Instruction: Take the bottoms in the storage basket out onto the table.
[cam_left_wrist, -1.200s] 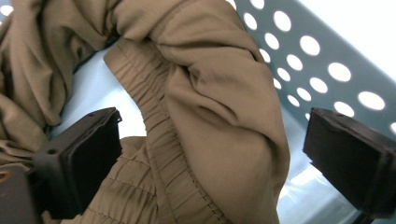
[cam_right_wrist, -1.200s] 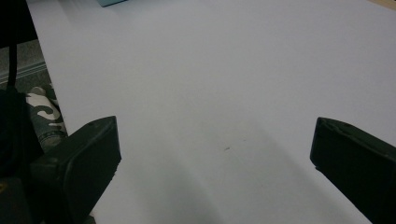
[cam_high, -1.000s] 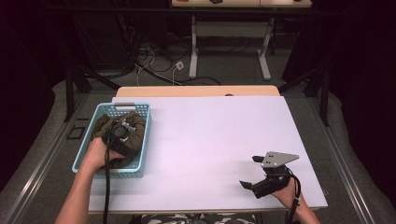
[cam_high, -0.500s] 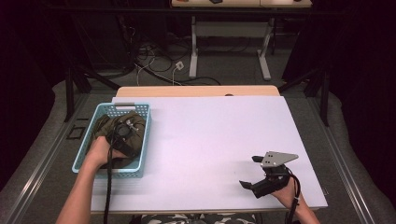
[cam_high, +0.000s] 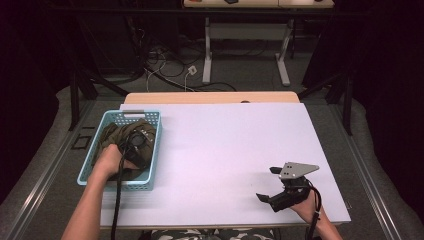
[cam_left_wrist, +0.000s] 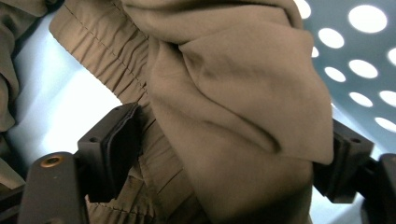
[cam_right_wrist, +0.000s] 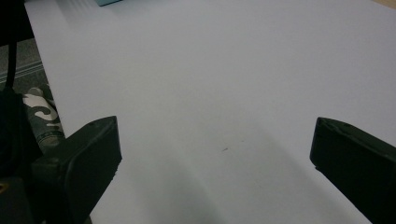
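From above our side of the desk (cam_high: 225, 145), the high view looks forward and down, the basket (cam_high: 150, 150) at frame left. Our left gripper view sits close inside that basket, against olive cloth (cam_left_wrist: 224, 116). Our right gripper view skims low over the same white desk, the basket's corner at upper left.

white table (cam_high: 225, 150), blue basket (cam_high: 152, 150) on left

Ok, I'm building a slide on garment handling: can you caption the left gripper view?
Left tongs closing around a bunched fold of olive-brown garment inside the perforated blue basket.
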